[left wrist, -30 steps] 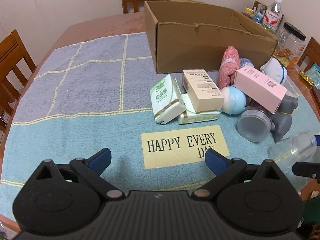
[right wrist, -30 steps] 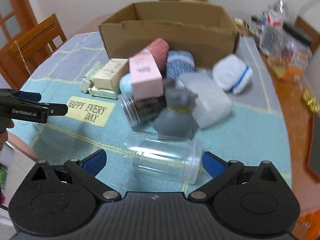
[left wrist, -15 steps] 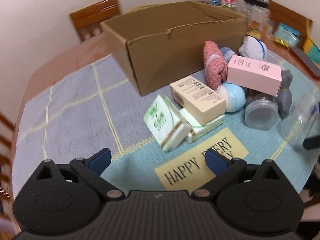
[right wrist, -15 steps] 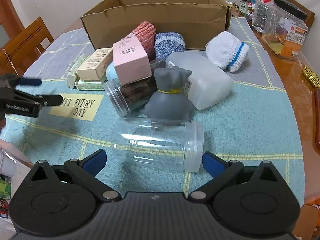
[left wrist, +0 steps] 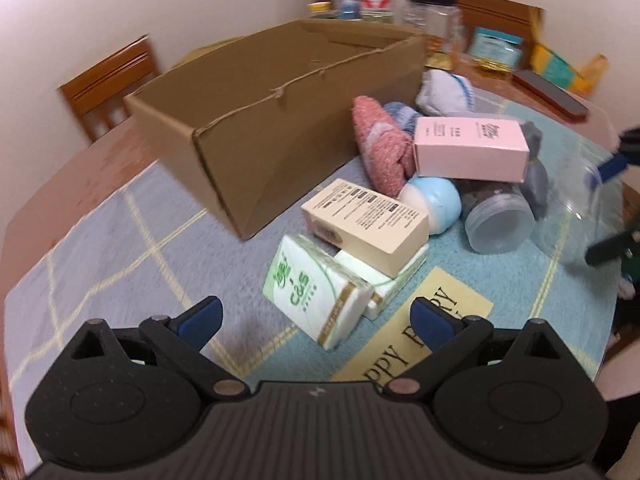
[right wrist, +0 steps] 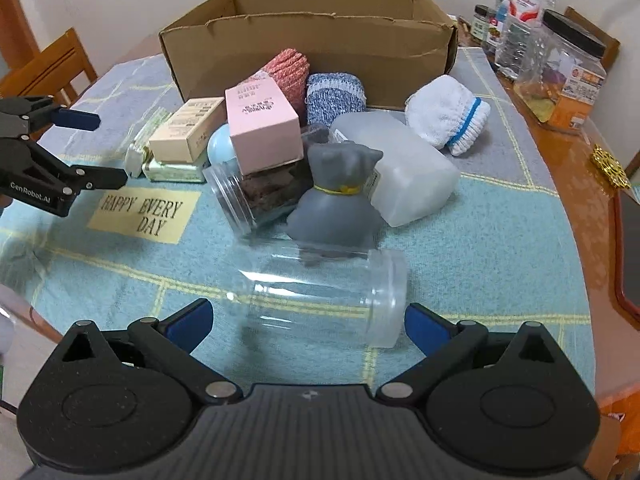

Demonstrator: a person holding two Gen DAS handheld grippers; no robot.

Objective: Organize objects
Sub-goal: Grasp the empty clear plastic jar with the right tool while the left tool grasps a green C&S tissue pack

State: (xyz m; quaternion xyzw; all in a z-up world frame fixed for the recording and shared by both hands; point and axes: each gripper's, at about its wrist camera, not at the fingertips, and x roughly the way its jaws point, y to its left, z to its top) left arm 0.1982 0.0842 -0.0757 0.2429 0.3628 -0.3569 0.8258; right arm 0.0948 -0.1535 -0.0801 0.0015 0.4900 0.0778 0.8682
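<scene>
The right hand-held gripper (right wrist: 306, 322), jaws apart, is sitting nearest the clear jar (right wrist: 320, 300), lying crosswise just ahead; the left hand-held gripper (left wrist: 316, 316) is hovering spread, farther off.

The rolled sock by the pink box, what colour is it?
The rolled sock is blue-and-white speckled, clearest in the right wrist view.

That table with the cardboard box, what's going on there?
A person holds two grippers over a pile of items beside an empty-looking box. Both are open and hold nothing. The right gripper is lined up on a clear jar lying on its side; the left gripper faces a green tissue pack. Nothing seems packed yet.
</scene>
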